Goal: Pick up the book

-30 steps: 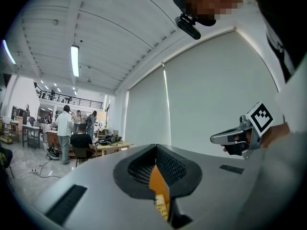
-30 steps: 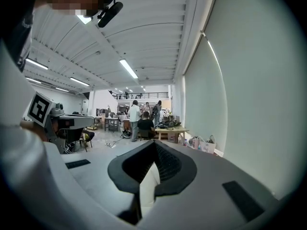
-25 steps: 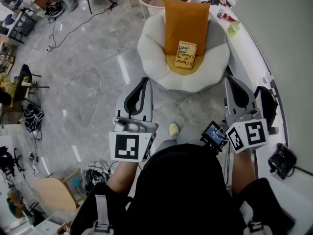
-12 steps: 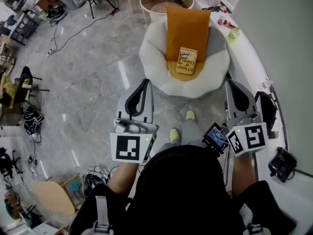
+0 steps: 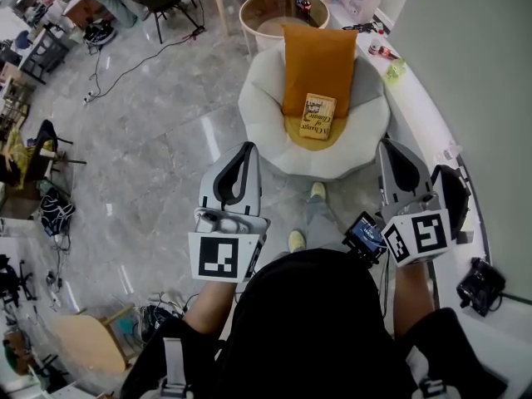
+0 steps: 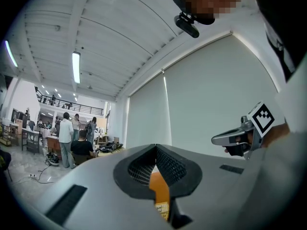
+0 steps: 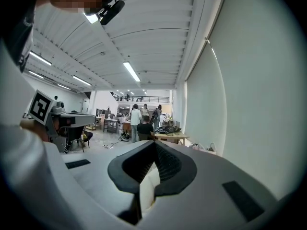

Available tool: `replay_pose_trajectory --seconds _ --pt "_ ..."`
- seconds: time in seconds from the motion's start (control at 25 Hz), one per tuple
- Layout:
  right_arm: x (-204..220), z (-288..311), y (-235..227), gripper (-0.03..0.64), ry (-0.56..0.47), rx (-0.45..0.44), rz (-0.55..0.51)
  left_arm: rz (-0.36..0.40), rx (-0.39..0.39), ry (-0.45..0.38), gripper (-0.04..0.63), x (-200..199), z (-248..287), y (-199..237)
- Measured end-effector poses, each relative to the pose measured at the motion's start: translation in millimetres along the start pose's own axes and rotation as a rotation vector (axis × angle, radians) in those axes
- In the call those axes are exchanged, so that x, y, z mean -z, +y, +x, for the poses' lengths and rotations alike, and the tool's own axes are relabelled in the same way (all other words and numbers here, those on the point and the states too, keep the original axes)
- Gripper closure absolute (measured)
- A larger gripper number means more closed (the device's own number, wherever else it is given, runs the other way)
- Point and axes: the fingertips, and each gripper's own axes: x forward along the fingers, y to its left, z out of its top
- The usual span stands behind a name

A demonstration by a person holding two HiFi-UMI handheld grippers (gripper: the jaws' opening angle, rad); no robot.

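The book, small with a yellow-tan cover, lies on an orange cushion in a round white armchair ahead of me. Both grippers are held level, short of the chair and apart from it. My left gripper is shut and empty; in the left gripper view its jaws meet at the tip, with the cushion and the book showing below them. My right gripper is shut and empty too, and its view shows closed jaws with the white chair behind.
A round glass side table stands behind the chair. A curved white ledge with small items runs along the right wall, and a black device sits on it near me. Cables and chairs lie at the far left. People stand far off.
The chair and book sit slightly lower in the head view, and the person's feet have shifted. Both grippers stay shut, empty and nearly still.
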Motion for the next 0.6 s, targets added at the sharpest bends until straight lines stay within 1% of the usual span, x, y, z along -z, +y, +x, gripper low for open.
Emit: replay_pose_trajectory --seconds 0.36,0.6 --pt "-8 20 -6 0.609 -0.013 -0.024 -0.008 -0.001 -0.014 -0.001 0.584 -2 13 5" --pt "-3 32 -29 0.609 -0.012 -0.021 -0.016 0.007 -0.011 0.005 0.584 3 36 1"
